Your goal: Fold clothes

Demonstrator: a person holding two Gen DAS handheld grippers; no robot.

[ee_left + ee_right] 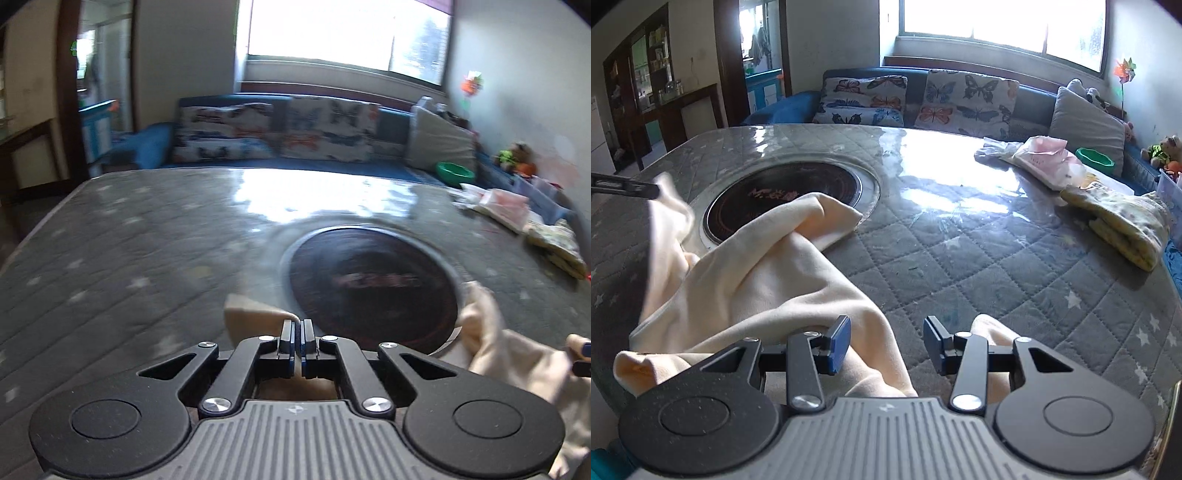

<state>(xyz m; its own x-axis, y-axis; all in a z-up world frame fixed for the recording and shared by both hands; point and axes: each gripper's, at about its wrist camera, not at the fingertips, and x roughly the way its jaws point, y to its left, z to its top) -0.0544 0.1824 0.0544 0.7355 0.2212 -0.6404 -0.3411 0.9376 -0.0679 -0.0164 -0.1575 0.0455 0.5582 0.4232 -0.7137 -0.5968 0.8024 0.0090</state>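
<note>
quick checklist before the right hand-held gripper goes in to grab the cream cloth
1. Left hand-held gripper shut on the cream cloth: ok, a corner sits pinched between the fingers.
2. Right hand-held gripper open for the grab: ok, jaws stand wide apart.
3. Cloth between the right fingers: not ok, a fold lies by the left finger but the gap shows mostly table.
4. Cloth flat: not ok, it is bunched and partly draped over the round black plate.
5. Room to fold: ok, the folded items lie apart at the far right.
6. Which edge or corner lies under the right hand-held gripper: cannot tell.
</note>
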